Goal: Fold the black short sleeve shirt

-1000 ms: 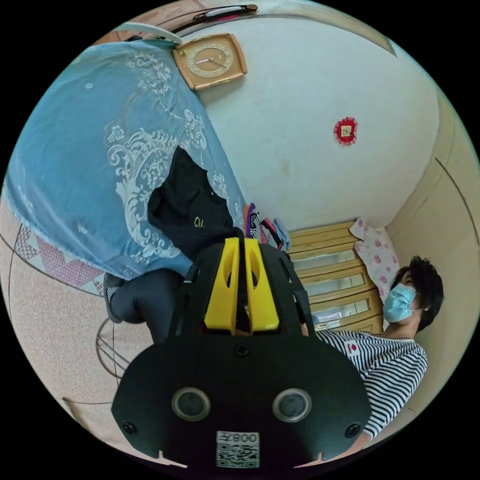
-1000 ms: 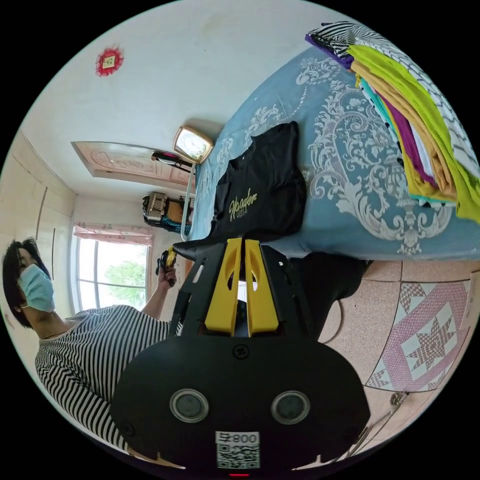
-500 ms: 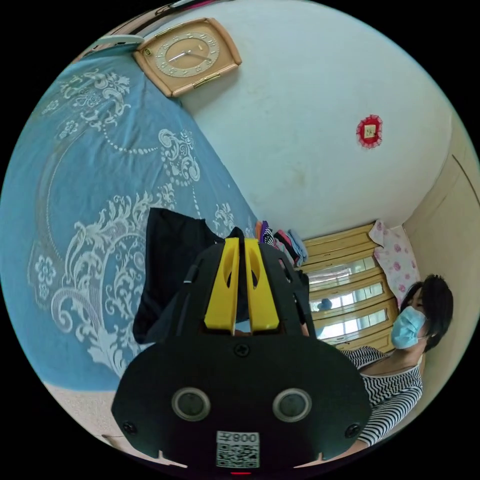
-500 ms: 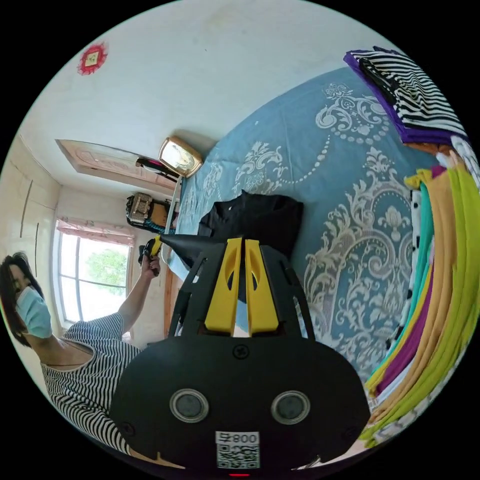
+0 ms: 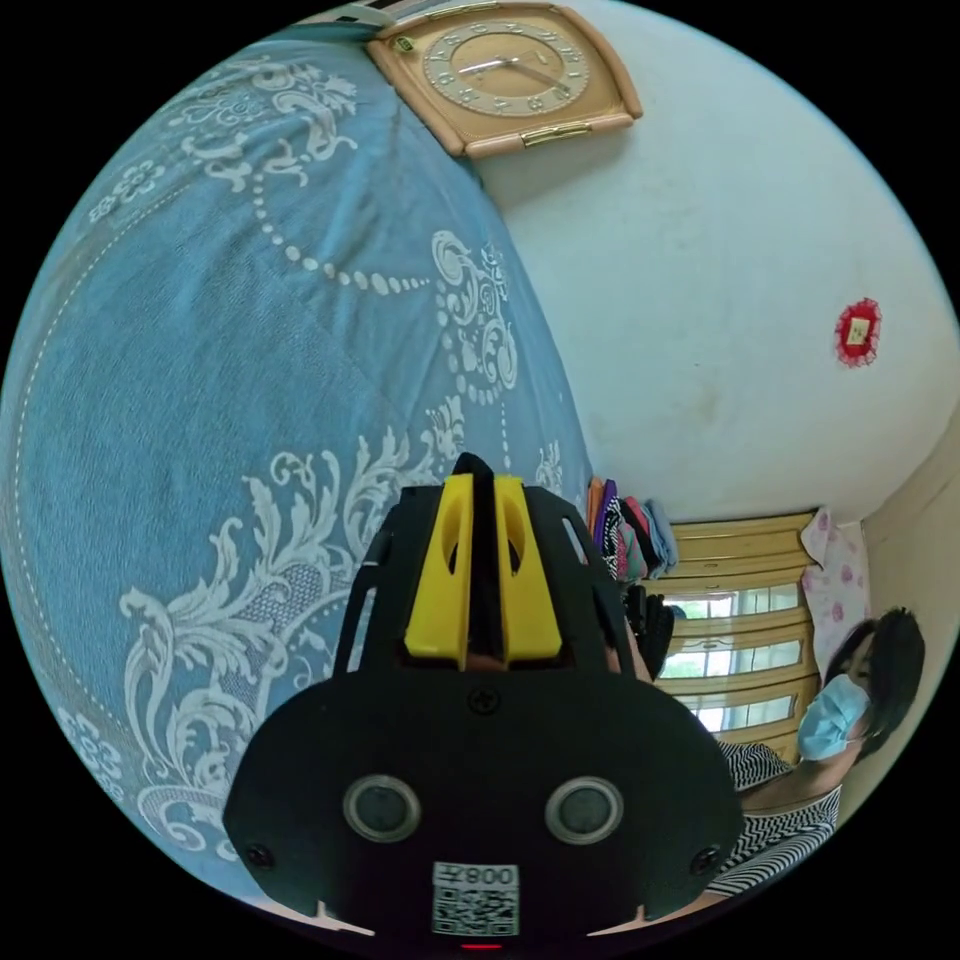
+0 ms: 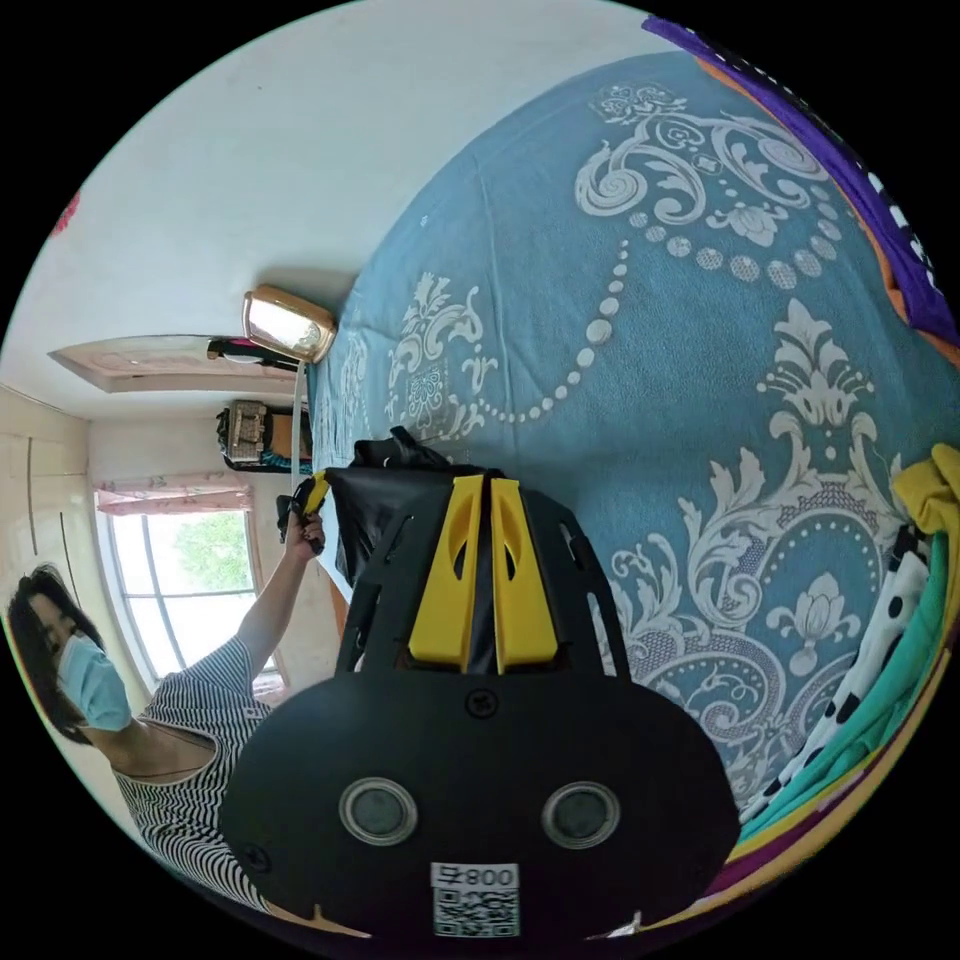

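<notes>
Since a second ago I have carried the black shirt (image 6: 375, 500) further over the blue bedspread (image 6: 700, 400); it hangs just above it, stretched between my grippers; the right gripper (image 6: 478, 490) pinches one edge with both jaws, the left gripper (image 5: 483, 485) clamps dark cloth; folded clothes (image 6: 900, 620) lie at the bedspread's edge.

Blue patterned bedspread (image 5: 200, 380), wall clock (image 5: 500, 75), stacked folded clothes (image 6: 880, 690), window (image 6: 180, 590)
</notes>
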A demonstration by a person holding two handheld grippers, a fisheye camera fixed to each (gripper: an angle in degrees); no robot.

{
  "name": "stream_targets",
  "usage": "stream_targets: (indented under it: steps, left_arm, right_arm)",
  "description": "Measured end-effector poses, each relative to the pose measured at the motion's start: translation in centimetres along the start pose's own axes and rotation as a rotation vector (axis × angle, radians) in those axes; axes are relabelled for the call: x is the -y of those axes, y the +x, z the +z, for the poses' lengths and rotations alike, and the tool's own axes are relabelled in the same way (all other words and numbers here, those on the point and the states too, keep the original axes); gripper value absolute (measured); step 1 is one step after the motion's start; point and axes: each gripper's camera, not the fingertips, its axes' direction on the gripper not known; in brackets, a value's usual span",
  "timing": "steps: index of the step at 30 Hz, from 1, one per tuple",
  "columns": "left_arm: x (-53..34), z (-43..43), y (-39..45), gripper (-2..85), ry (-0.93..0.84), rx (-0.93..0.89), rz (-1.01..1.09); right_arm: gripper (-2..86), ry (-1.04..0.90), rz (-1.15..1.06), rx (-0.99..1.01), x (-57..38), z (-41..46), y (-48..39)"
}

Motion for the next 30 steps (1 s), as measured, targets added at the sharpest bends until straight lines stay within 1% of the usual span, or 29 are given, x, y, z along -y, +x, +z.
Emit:
stream_targets:
  steps: [3, 5, 8, 9, 11, 13, 15, 17, 19, 20, 22, 27, 30]
  left_arm:
    - [-0.2, 1.4, -0.2, 5.5, 0.061, -0.036, 0.015]
    - [-0.7, 2.5, 0.3, 6.0, 0.065, -0.040, 0.051]
    - [-2.1, 6.6, 2.6, 6.2, -0.058, -0.047, 0.148]
    - [-2.8, 8.8, 3.5, 6.2, -0.122, -0.052, 0.176]
    - [-4.2, 12.4, 4.7, 6.0, -0.212, -0.051, 0.224]
    - [-5.6, 17.5, 5.9, 5.5, -0.349, 0.025, 0.280]
    - [-6.2, 20.8, 6.8, 5.3, -0.404, 0.109, 0.327]
    - [-6.5, 23.4, 8.1, 5.5, -0.413, 0.162, 0.397]
    - [-6.8, 26.5, 10.5, 6.2, -0.404, 0.254, 0.527]
    - [-6.9, 27.3, 11.1, 6.4, -0.408, 0.283, 0.564]
    - [-7.6, 30.8, 13.1, 7.2, -0.430, 0.411, 0.706]
    - [-9.3, 37.7, 14.8, 7.9, -0.502, 0.584, 0.886]
    - [-10.3, 41.3, 14.8, 7.8, -0.534, 0.669, 0.952]
  right_arm:
    - [1.8, 0.035, -0.003, 0.033, 0.0, -1.1, -2.2]
    - [2.0, 0.063, 0.001, 0.031, -0.2, -1.9, -3.8]
    - [2.0, 0.105, -0.043, -0.012, -1.1, -3.0, -7.9]
    - [1.9, 0.103, -0.088, -0.029, -1.5, -2.9, -10.3]
    - [1.7, 0.056, -0.173, -0.066, -1.9, -2.0, -14.3]
    - [1.2, -0.054, -0.286, -0.141, -2.4, 0.7, -19.8]
    - [0.8, -0.128, -0.366, -0.214, -2.6, 2.8, -23.8]
    - [0.5, -0.163, -0.453, -0.348, -2.7, 4.6, -27.7]
    - [0.2, -0.149, -0.547, -0.551, -2.7, 6.4, -32.6]
    - [0.2, -0.148, -0.577, -0.583, -2.7, 6.9, -33.8]
    - [0.6, -0.151, -0.697, -0.671, -2.9, 8.7, -38.1]
    - [3.1, -0.135, -0.856, -0.792, -4.4, 10.5, -44.8]
    - [4.6, -0.129, -0.883, -0.797, -5.0, 10.2, -47.3]
